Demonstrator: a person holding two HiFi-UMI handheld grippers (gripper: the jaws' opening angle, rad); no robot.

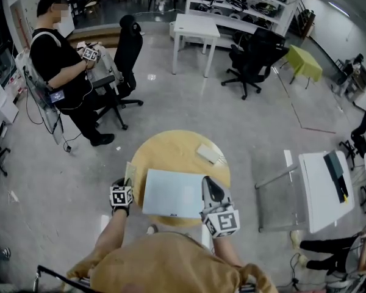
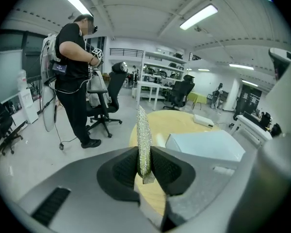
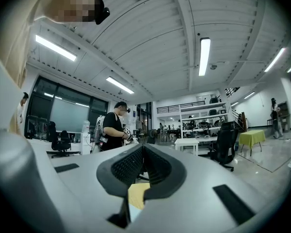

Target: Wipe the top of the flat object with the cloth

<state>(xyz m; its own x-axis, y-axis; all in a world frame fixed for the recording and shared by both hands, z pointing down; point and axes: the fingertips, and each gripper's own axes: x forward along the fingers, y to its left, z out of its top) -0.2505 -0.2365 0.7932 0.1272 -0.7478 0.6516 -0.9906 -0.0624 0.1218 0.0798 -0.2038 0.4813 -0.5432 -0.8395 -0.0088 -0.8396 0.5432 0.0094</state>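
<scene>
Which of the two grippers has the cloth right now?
The left gripper: its jaws are shut on the glittery green cloth, which stands upright between them. The right gripper has its jaws together with nothing held.

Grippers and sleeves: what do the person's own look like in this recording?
The left gripper and the right gripper are both light grey moulded shells, with black gridded pads lining the jaws. Each carries a cube with black-and-white square markers. The sleeves are mustard-brown.
</scene>
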